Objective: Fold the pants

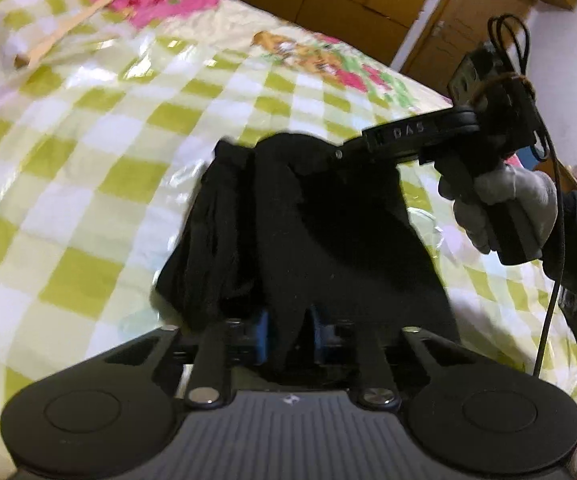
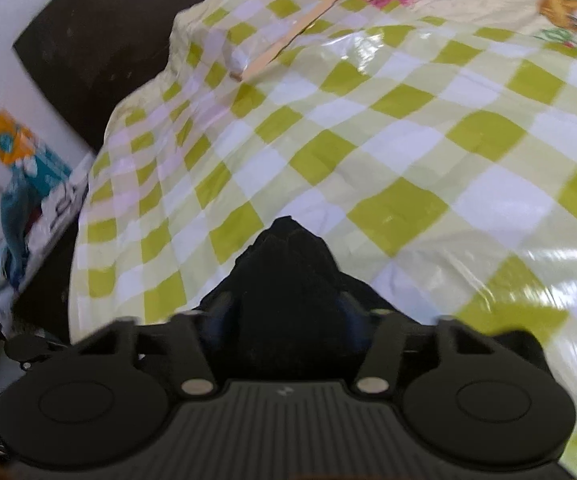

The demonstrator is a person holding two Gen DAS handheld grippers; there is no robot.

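Lifting black pants (image 1: pixel 328 220) off a bed with both grippers. Bed covered by a glossy green-and-white checked sheet (image 1: pixel 100 128); cartoon print and pink patch toward its far end. Left gripper (image 1: pixel 288 332): jaws drawn close, blue pads pinching a fold of the dark cloth, which bunches up ahead of them. Right gripper (image 2: pixel 284 320): jaws part closed on a wad of the same fabric, cloth peaking above the fingers. In the left wrist view the right gripper reaches in from the right side, gripped by a white-gloved hand (image 1: pixel 504 204), a dark sleeve behind it. A flat wooden stick (image 2: pixel 300 28) lies on the sheet, well apart from the pants.
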